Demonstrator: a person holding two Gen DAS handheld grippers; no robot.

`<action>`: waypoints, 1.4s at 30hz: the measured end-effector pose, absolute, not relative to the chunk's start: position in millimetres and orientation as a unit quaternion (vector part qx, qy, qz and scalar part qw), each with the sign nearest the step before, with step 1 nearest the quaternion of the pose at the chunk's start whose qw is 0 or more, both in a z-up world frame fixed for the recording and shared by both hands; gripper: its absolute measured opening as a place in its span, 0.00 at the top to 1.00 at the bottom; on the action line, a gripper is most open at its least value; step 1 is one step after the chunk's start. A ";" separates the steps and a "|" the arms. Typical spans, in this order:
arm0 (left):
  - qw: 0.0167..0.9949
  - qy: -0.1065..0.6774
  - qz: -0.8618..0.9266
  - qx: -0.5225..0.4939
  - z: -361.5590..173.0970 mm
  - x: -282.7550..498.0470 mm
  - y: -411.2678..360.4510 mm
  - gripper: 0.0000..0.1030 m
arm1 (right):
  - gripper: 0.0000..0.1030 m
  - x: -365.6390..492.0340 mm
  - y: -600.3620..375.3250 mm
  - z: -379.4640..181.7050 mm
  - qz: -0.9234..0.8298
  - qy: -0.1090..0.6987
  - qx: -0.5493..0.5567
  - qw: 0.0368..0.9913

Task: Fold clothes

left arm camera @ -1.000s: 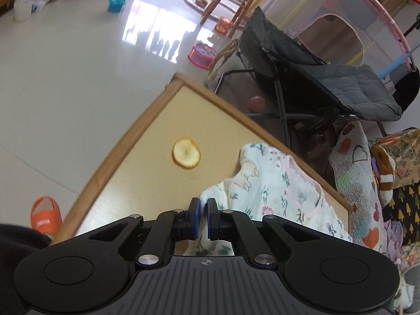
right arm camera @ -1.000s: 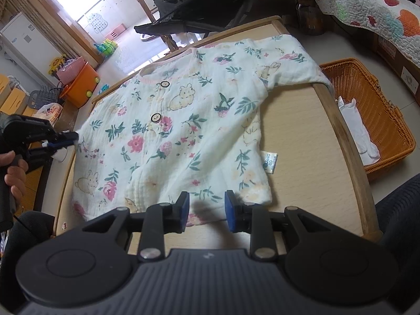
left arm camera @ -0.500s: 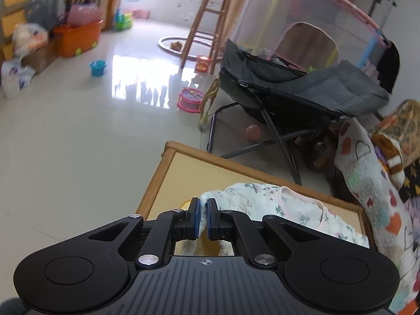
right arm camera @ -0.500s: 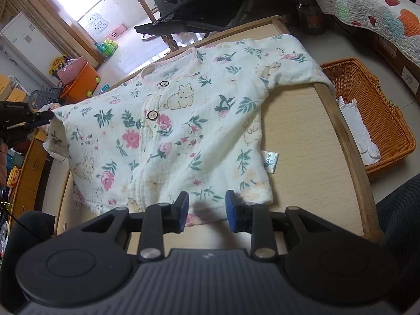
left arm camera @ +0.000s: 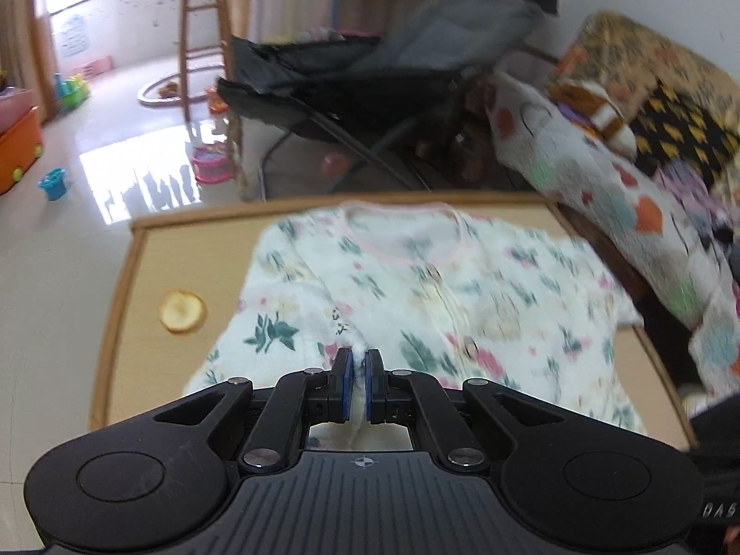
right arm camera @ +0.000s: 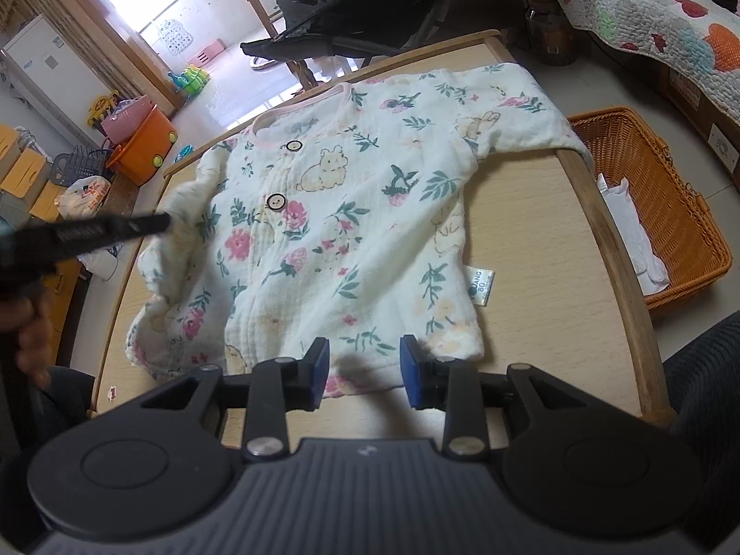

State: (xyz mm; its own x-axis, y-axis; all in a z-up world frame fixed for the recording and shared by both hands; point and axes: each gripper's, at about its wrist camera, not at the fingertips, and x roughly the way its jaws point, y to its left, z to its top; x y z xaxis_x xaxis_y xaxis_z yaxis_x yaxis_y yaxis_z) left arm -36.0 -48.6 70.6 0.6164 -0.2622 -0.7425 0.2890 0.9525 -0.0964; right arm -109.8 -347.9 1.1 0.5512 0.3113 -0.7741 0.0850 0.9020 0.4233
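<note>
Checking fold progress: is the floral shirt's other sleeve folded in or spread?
Spread: the sleeve lies flat, reaching the table edge by the basket.

Left claw (left arm camera: 355, 386): matte black plastic body, ribbed grey centre panel, small crosshair mark, silver screws, blue pads (left arm camera: 343, 384).
Right claw (right arm camera: 364, 372): same black build, two round side discs, blue pads (right arm camera: 320, 372).
Clothing: dark trousers (right arm camera: 703, 370).

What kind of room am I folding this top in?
Most likely a family home's living or play area: toys lie on the tiled floor, a dark baby stroller stands behind the wooden table, and a quilted blanket and wicker laundry basket sit alongside.
</note>
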 end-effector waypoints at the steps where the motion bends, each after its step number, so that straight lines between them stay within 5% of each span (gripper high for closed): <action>1: 0.897 0.416 -0.152 0.013 64.6 -39.2 -48.6 0.93 | 0.68 -109.6 -348.1 1.0 0.066 0.469 0.212 0.855; 13: 0.889 0.435 -0.133 -0.047 61.9 -32.5 -28.2 0.83 | 0.68 -108.9 -348.2 0.9 0.066 0.469 0.216 0.854; 15: 0.890 0.434 -0.129 -0.058 64.9 -34.5 -23.7 0.74 | 0.68 -108.8 -348.2 0.8 0.066 0.469 0.216 0.854; 17: 0.892 0.430 -0.121 -0.072 69.3 -37.0 -19.3 0.52 | 0.68 -108.7 -348.1 0.8 0.066 0.469 0.216 0.854; 19: 0.894 0.425 -0.113 -0.085 74.8 -38.6 -16.3 0.44 | 0.68 -108.8 -348.0 0.8 0.066 0.469 0.217 0.854; 42: 0.881 0.389 -0.034 -0.267 94.9 -28.4 71.1 0.44 | 0.67 -109.0 -347.3 0.5 0.065 0.469 0.214 0.855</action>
State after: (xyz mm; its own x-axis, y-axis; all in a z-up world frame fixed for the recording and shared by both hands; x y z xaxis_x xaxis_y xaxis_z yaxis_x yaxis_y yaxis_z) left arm -28.4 71.1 94.9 0.6954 -0.2673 -0.6670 -0.1482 0.8549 -0.4971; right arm -109.0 -347.3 0.5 0.5519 0.3118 -0.7734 0.0891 0.9001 0.4265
